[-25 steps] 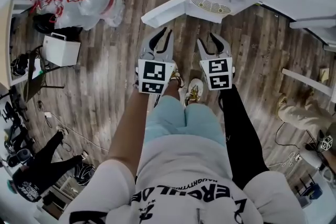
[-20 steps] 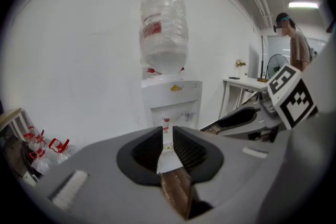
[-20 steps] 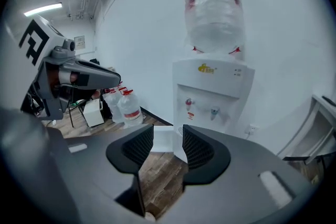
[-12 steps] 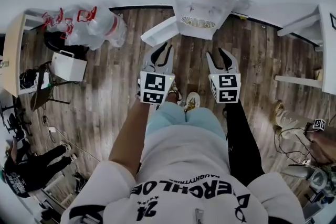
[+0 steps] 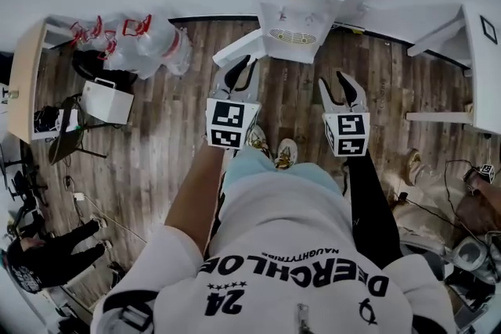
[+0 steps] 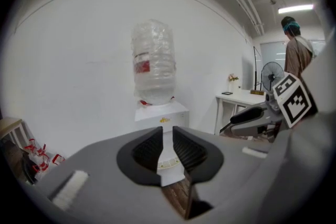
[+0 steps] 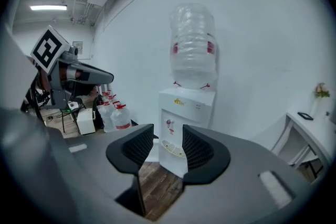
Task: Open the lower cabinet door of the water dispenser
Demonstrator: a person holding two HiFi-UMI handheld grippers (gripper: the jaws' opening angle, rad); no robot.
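White wall (image 6: 79,60) and plank floor (image 5: 156,145) frame what we see. Ahead of both claws the dispenser (image 5: 296,4) stands against the wall, with a clear bottle (image 6: 153,60) upside down on top. Its lower door (image 5: 237,48) is already swung out, a white panel angling off the cabinet's left corner toward the left claw (image 5: 241,65). From above, the panel's free edge lies right at that claw's tips, though we cannot tell whether they touch.

Well apart on the outer side of the right claw (image 5: 335,80), a white desk (image 5: 481,66) stands by the wall. Well apart on the outer side of the left claw, bagged jugs (image 5: 137,39) and a white box (image 5: 108,99) sit on the floor.

Bare planks lie open between the two claws and straight ahead to the dispenser's front. They are also open from the right claw across to the desk's edge.

Our left claw is slightly spread, a narrow gap with nothing in it, and the dispenser's front shows through the slit. Our right claw is spread wider and also holds nothing, with the drip grille (image 7: 172,148) in line between its jaws. Both claws hang side by side just ahead of our shoes (image 5: 286,150).
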